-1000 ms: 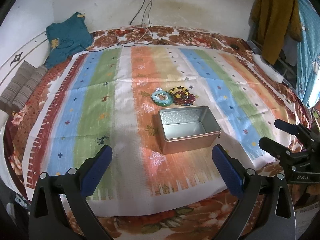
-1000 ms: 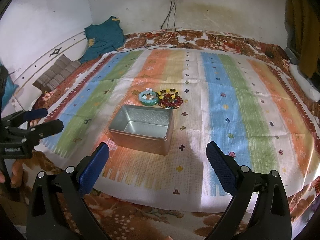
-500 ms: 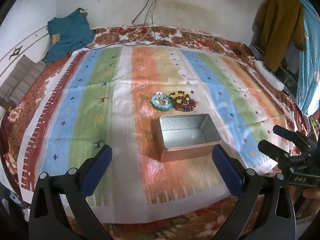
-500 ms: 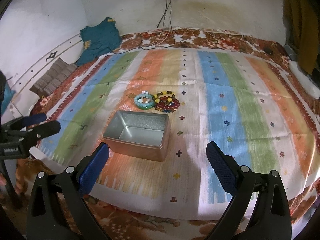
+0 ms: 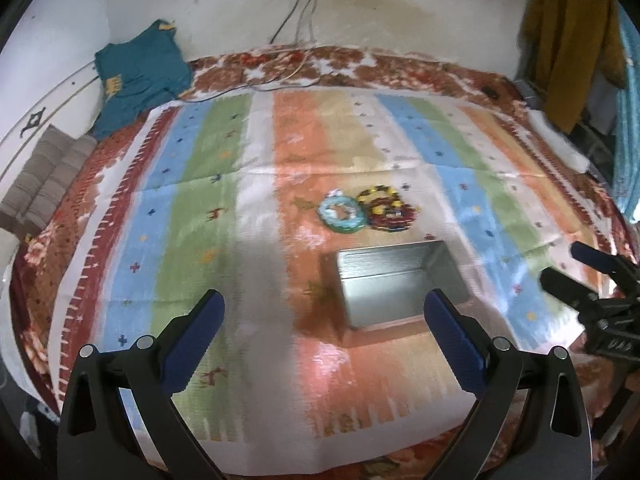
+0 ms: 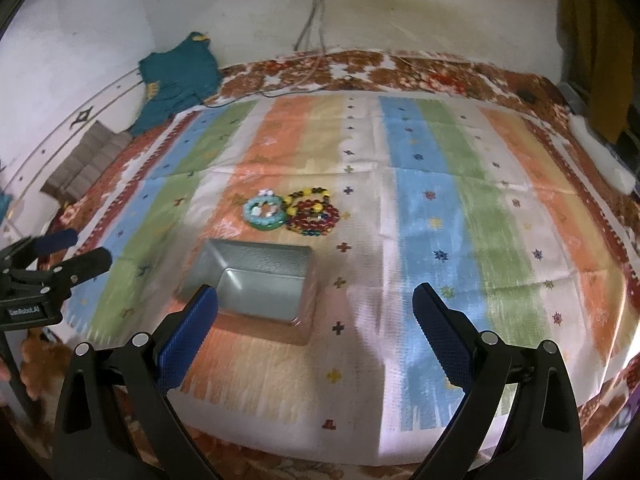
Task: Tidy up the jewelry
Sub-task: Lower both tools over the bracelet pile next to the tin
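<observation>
Hovering left claw (image 5: 324,320), right claw (image 6: 316,312), both spread

Bare striped cloth (image 6: 460,216) lies open on every side of the metal tin (image 6: 256,284), whose raised walls and the two bead bracelets (image 6: 292,212) just behind it are the only obstacles near the middle.

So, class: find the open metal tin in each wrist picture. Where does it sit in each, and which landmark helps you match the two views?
Left wrist view: the metal tin sits right of centre, partly behind the left gripper right finger.
Right wrist view: the tin sits left of centre, partly behind the right gripper left finger.
Shared landmark: the turquoise bracelet lies just beyond the tin in both.
</observation>
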A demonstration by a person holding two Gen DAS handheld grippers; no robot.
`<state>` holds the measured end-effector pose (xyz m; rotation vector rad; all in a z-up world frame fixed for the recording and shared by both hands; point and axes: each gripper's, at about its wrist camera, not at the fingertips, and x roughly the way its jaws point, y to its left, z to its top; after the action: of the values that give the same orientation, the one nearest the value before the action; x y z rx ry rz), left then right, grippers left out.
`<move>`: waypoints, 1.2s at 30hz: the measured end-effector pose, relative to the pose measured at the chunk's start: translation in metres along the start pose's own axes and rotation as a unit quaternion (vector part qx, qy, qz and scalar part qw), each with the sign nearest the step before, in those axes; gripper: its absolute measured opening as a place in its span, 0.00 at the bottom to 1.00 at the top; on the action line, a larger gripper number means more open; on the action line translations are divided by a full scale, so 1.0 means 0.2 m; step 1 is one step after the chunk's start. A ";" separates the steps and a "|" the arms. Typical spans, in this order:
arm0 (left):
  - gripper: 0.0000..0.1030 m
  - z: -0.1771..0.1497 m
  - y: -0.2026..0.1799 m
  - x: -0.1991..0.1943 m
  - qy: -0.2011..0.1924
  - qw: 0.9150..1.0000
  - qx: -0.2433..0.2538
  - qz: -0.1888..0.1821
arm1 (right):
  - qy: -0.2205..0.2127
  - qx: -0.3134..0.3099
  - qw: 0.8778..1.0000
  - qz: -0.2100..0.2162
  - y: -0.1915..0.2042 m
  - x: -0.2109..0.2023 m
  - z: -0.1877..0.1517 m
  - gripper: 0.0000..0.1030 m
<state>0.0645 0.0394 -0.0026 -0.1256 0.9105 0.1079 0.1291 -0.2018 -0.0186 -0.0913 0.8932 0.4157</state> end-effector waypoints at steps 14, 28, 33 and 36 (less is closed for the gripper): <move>0.94 0.11 -0.01 0.15 0.020 1.000 0.005 0.017 | 0.018 0.015 0.999 -0.023 -0.06 0.14 0.12 0.96; 0.94 0.21 0.00 0.34 0.057 0.998 -0.006 0.004 | 0.054 0.024 0.998 -0.038 -0.11 0.38 0.28 0.96; 0.94 0.24 -0.01 0.39 0.057 0.998 -0.008 0.013 | 0.061 0.025 0.997 -0.035 -0.11 0.43 0.31 0.96; 0.94 0.28 0.01 0.42 0.050 0.998 -0.013 0.022 | 0.063 0.022 0.997 -0.029 -0.09 0.45 0.33 0.96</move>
<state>0.1594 0.0531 -0.0361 -0.1360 1.0129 0.1565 0.2345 -0.1745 -0.0496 -0.1046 1.0219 0.3380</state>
